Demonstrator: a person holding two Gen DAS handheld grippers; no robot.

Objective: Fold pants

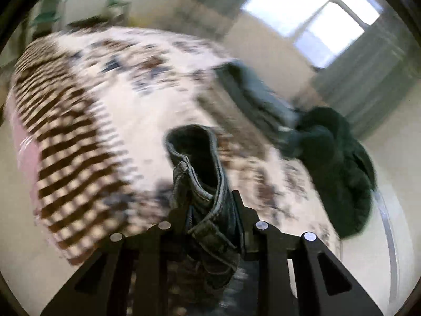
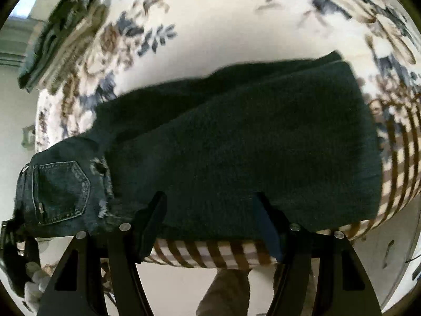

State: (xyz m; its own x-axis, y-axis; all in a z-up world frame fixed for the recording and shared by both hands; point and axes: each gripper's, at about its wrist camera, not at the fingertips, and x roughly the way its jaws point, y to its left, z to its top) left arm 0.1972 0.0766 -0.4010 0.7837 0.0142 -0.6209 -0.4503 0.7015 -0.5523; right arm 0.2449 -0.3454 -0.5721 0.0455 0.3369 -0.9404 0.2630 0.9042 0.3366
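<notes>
Dark blue jeans (image 2: 236, 137) lie across a table covered by a floral cloth (image 2: 210, 26), legs stacked and running to the right, a back pocket (image 2: 60, 192) at the left. My left gripper (image 1: 210, 202) is shut on the jeans' waistband (image 1: 208, 184), lifted above the cloth; a loop of denim stands up between the fingers. The view is blurred by motion. My right gripper (image 2: 210, 205) is open and empty at the near edge of the jeans, its fingertips (image 2: 158, 205) over the fabric. The left gripper also shows at the left edge of the right wrist view (image 2: 8, 237).
A stack of folded garments (image 1: 257, 97) and a dark green bundle (image 1: 339, 163) lie at the table's far side; the stack also shows in the right wrist view (image 2: 58, 39). The cloth has a brown checked border (image 1: 65, 158). A window (image 1: 315, 18) is behind. A person's leg (image 2: 226, 289) stands below.
</notes>
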